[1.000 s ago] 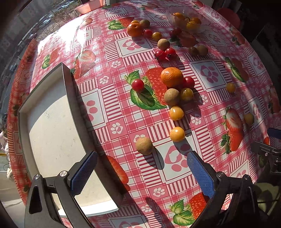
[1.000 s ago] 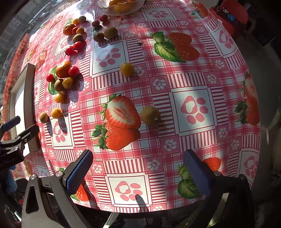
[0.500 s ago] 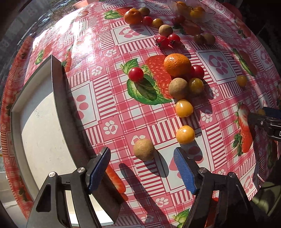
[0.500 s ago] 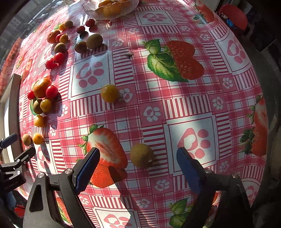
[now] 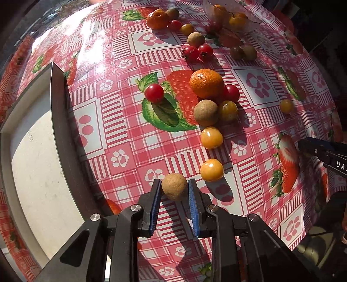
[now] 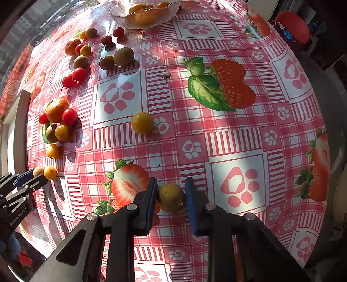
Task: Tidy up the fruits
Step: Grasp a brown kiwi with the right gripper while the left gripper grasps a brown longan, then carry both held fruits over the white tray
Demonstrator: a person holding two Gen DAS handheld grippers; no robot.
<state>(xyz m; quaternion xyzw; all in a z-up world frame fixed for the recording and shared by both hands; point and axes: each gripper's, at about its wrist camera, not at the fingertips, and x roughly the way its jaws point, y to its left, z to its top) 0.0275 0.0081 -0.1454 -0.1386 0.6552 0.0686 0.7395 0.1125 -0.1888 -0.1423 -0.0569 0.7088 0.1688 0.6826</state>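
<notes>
The left gripper (image 5: 174, 191) is closing its blue pads on a tan longan (image 5: 174, 189), which sits between them on the strawberry tablecloth (image 5: 121, 138). At its 2 o'clock lies a yellow cherry tomato (image 5: 211, 172); at 9 o'clock, a grey tray (image 5: 65, 138). The right gripper (image 6: 171, 198) is closing on a greenish-brown round fruit (image 6: 171, 198). At its 12 o'clock, far off, stands a glass bowl (image 6: 121, 18).

tablecloth (image 6: 216, 134) – glossy plastic | bowl (image 6: 121, 18) – clear glass | tray (image 5: 36, 164) – matt
</notes>
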